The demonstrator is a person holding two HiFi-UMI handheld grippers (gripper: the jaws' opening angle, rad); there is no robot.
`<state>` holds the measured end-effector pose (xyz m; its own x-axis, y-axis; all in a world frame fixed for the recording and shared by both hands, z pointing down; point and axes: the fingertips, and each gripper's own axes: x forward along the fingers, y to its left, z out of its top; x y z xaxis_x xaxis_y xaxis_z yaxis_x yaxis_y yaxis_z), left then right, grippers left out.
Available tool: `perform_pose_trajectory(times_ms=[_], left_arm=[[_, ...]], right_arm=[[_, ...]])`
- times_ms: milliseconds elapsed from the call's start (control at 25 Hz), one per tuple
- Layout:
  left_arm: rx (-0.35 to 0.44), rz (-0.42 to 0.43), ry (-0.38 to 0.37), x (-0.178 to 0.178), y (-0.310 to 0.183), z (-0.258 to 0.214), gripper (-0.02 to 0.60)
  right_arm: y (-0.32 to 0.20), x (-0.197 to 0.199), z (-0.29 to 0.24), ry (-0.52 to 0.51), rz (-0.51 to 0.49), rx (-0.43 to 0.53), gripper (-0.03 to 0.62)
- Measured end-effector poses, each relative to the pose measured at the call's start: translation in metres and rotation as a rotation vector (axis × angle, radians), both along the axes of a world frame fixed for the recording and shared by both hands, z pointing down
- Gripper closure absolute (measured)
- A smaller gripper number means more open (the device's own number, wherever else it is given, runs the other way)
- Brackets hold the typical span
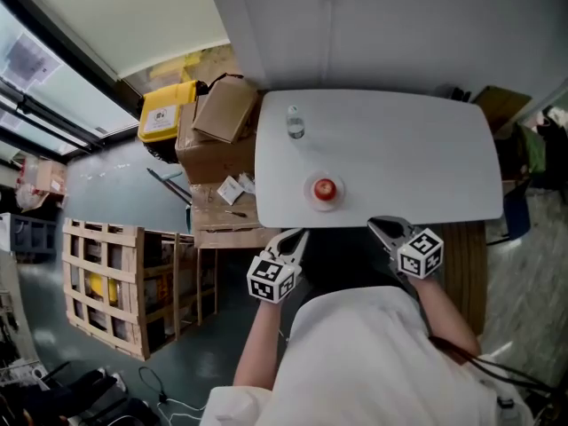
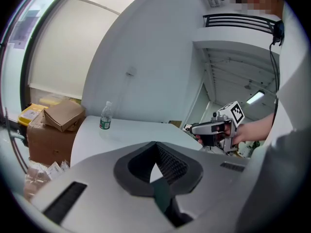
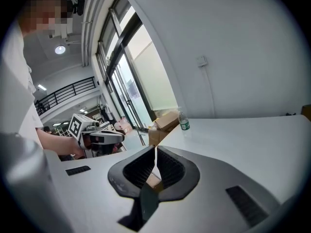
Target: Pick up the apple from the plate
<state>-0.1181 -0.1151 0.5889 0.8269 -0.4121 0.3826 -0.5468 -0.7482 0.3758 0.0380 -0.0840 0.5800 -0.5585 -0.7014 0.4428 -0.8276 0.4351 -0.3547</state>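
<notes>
A red apple [image 1: 325, 187] sits on a small white plate [image 1: 325, 200] near the front edge of the white table [image 1: 399, 149]. My left gripper [image 1: 297, 234] hangs just off that front edge, to the left of the plate, jaws shut and empty. My right gripper [image 1: 377, 224] is at the front edge on the plate's right, also shut with nothing held. In the left gripper view the shut left gripper [image 2: 155, 147] points over the table, with the right gripper [image 2: 214, 127] beside it. The right gripper view shows the shut right gripper [image 3: 155, 154] and the left gripper [image 3: 104, 136]. Neither gripper view shows the apple.
A water bottle [image 1: 295, 122] stands at the table's back left. Cardboard boxes [image 1: 222, 118] and a yellow box [image 1: 166, 111] are stacked left of the table, with a wooden crate [image 1: 124, 282] nearer me. A wooden panel [image 1: 463, 264] stands at front right.
</notes>
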Motion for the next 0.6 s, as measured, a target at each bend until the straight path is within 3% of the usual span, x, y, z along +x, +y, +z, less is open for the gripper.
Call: perform_pose_trajectory(times_ms=[400, 600], left_arm=[[-0.066, -0.056, -0.050, 0.012, -0.013, 0.025, 0.580], [-0.052, -0.099, -0.069, 0.026, -0.032, 0.028, 0.580]], right_arm=[[-0.022, 0.012, 0.006, -0.011, -0.059, -0.017, 0.556], [-0.048, 0.026, 0.008, -0.012, -0.119, -0.032, 0.556]])
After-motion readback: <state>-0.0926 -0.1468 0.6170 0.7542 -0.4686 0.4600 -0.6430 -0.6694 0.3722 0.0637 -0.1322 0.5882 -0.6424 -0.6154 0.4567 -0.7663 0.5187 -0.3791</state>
